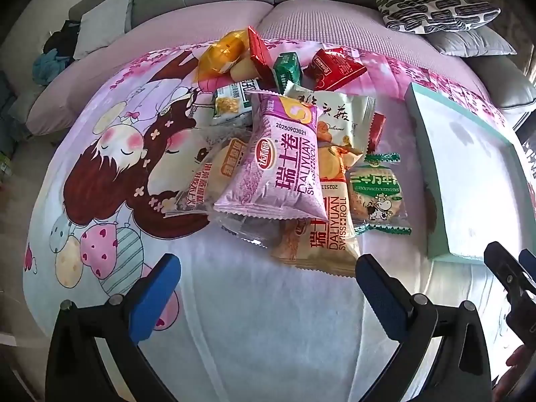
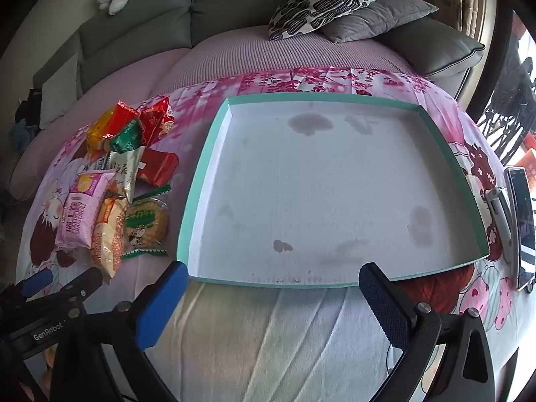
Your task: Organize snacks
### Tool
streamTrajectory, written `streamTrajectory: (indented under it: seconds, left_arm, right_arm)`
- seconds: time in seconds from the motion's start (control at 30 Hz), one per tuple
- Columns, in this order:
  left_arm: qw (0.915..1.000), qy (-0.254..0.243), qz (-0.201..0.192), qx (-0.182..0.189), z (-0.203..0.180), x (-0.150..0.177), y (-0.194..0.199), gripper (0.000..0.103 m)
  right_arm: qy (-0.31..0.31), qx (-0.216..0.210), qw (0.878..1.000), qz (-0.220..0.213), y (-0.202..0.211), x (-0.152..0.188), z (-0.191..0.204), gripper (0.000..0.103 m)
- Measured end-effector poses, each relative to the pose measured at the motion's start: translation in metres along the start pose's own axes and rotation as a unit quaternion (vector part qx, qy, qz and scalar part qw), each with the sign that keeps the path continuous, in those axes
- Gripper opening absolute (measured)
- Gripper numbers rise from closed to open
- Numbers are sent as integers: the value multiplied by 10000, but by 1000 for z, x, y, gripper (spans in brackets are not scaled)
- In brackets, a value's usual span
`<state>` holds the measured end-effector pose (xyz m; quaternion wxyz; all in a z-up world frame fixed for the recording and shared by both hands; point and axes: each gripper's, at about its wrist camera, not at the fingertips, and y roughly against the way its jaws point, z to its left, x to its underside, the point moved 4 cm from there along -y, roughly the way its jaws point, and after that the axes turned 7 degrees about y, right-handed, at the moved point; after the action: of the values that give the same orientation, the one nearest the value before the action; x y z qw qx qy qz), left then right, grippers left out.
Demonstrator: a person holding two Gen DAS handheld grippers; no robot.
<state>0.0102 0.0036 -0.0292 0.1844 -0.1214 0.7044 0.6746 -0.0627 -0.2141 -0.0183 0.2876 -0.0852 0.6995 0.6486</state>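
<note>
Both my grippers, left gripper (image 1: 268, 273) and right gripper (image 2: 273, 283), jaws wide apart, empty. Snack pile (image 1: 284, 154) left of tray (image 2: 201, 181). I'd pinch top pink packet (image 1: 278, 164) by sealed edge, lift clear without dragging neighbours.

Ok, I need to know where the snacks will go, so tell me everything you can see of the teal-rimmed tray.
The teal-rimmed tray is a shallow, roughly square box, apparently cardboard, with low teal walls and a white floor. It holds nothing; several greyish stains mark the floor. It lies flat on the cartoon-print bedsheet, with the snack pile apart from it on one side and a phone on the other. Neither gripper touches it.
</note>
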Motion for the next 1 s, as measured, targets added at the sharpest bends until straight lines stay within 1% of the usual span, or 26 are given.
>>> streamTrajectory:
  seconds: [0.4, 1.0]
  left_arm:
    - [9999, 84, 53, -104, -3, -2, -2, 103]
    - [9998, 147, 10, -119, -5, -2, -1, 103]
  right_arm:
    - [-14, -21, 10000, -38, -2, 0, 1, 103]
    - [-15, -24, 10000, -34, -2, 1, 1, 103]
